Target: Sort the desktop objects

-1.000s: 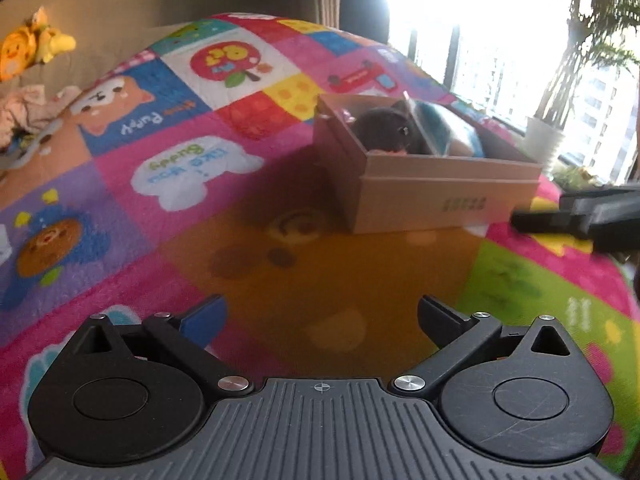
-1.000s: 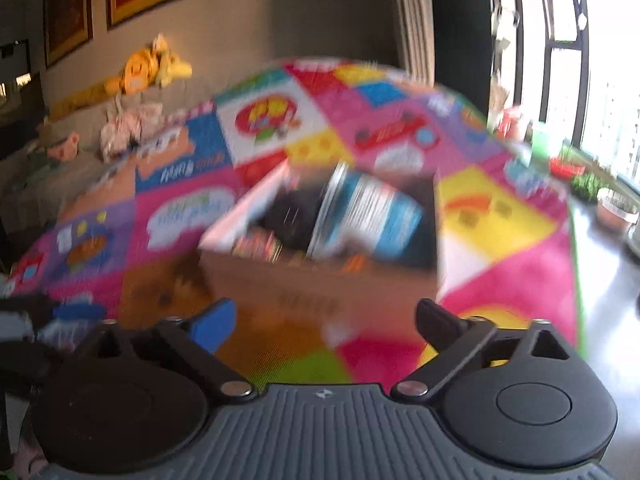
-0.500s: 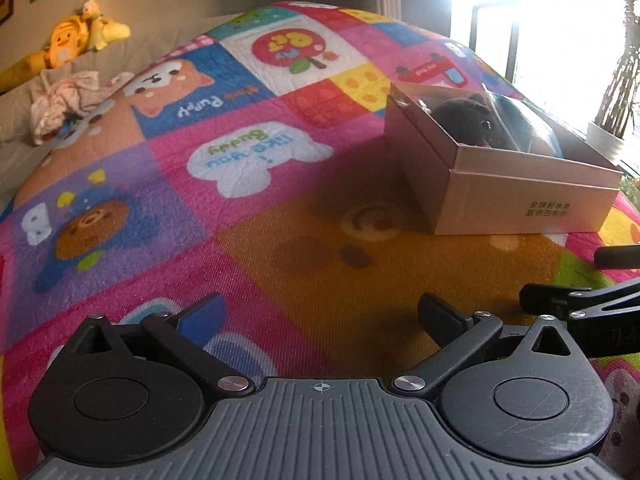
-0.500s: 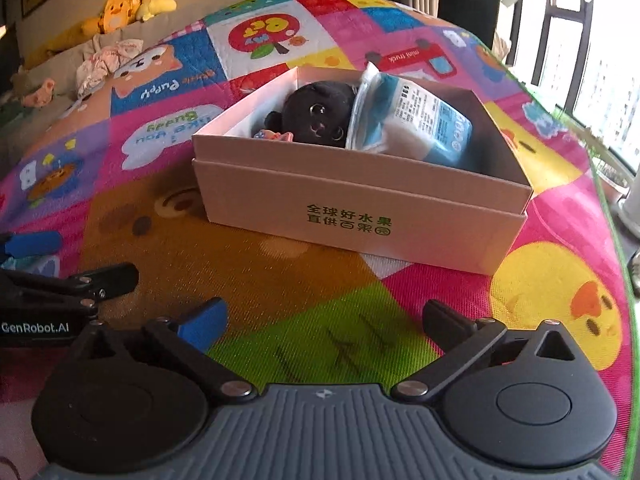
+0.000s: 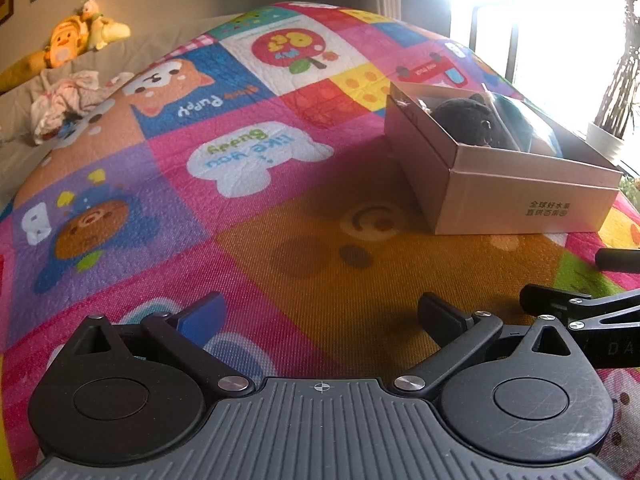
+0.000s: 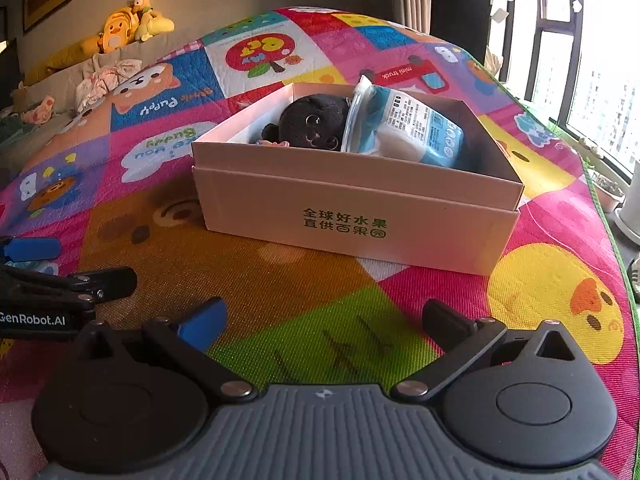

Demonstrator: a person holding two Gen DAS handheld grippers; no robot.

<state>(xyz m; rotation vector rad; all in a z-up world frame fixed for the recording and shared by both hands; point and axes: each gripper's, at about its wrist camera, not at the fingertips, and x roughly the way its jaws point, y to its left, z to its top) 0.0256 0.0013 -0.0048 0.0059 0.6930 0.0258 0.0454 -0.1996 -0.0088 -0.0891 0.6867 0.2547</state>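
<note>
The cardboard box (image 6: 356, 216) sits ahead of the right gripper (image 6: 324, 316) and slightly to its right, resting on the colourful play mat (image 6: 280, 320). Inside it, a black plush toy (image 6: 314, 126) leans against the left of a blue-and-white packet (image 6: 404, 128), which stands tilted against the box's far right side. Green printed characters mark the box's near wall.

From the left gripper (image 5: 320, 312), the same box (image 5: 520, 200) lies ahead and well to the right, with the plush toy (image 5: 470, 122) showing above its rim.

Both grippers have their fingers spread wide apart and hold nothing; each hovers low over the mat. The left gripper's fingers (image 6: 36, 249) show at the left edge of the right wrist view, and the right gripper's fingers (image 5: 552, 300) at the right edge of the left wrist view.

Compared with half a second ago, both views are nearly unchanged: the box holds the same place and the grippers remain side by side. A second ago the right view was blurred with motion.

Far ahead to the left, a yellow plush toy (image 6: 120, 28) lies on a sofa (image 6: 60, 76).
</note>
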